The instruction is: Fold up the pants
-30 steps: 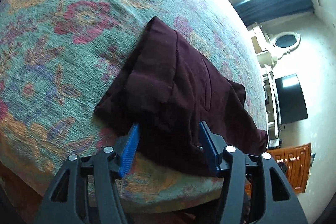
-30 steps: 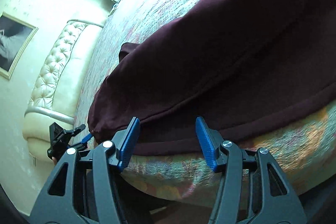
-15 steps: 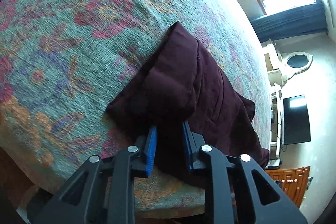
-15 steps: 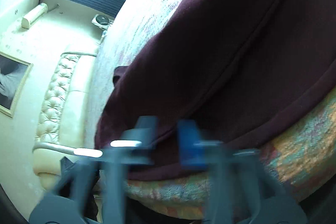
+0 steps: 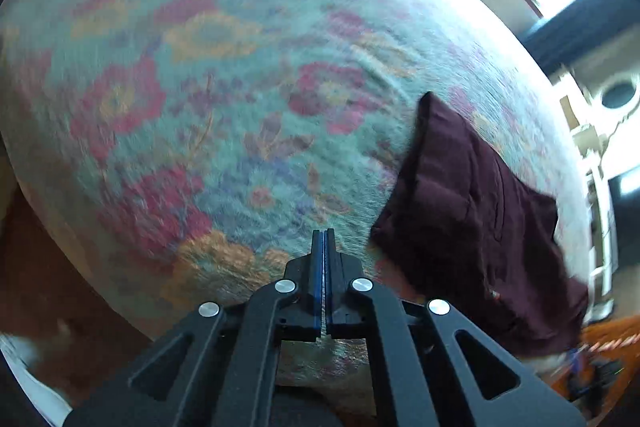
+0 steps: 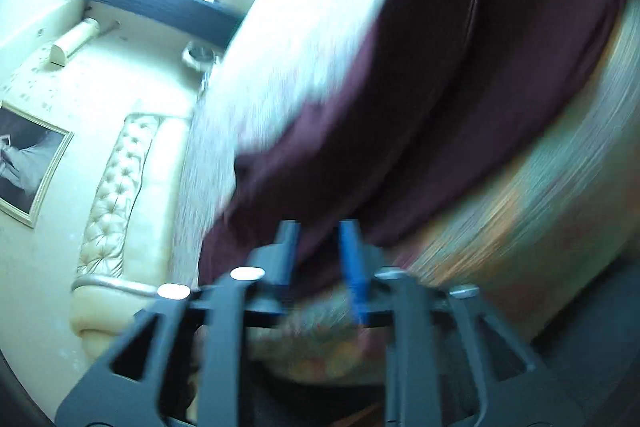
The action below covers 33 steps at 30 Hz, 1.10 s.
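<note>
Floral bedspread; left claw closed, empty, beside pants; right claw narrow at pants edge.

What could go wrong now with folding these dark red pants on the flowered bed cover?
1. The left gripper is shut on nothing, beside the pants, so that side stays unheld.
2. The pants lie near the bed cover's edge and may slide off.
3. The right gripper's view is blurred; its hold is uncertain.
</note>
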Each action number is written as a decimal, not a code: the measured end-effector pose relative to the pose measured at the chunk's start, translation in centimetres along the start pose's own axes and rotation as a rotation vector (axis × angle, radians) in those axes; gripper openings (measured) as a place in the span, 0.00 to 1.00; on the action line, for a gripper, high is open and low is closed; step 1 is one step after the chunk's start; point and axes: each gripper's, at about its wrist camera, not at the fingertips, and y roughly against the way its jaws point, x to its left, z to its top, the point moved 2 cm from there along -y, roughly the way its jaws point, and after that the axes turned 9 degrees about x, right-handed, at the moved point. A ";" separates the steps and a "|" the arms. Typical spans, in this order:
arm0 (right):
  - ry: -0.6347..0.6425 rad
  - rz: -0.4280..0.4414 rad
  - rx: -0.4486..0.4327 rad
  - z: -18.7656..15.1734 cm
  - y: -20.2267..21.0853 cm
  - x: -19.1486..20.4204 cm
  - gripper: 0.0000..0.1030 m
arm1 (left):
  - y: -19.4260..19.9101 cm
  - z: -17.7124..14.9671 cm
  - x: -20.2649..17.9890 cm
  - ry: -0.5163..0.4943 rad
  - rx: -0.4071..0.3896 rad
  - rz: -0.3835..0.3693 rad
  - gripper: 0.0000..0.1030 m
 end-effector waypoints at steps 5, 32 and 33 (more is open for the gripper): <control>-0.213 -0.232 -0.245 7.5 10.0 -10.6 0.58 | 1.9 0.2 -4.7 -0.018 -0.119 -0.079 0.73; -0.331 0.002 -0.473 19.8 13.3 -21.1 0.35 | -5.3 -1.8 -15.9 -0.159 -0.049 0.025 0.75; -0.339 0.003 -0.428 20.8 11.3 -20.5 0.36 | -5.3 -1.8 -15.8 -0.156 -0.050 0.024 0.75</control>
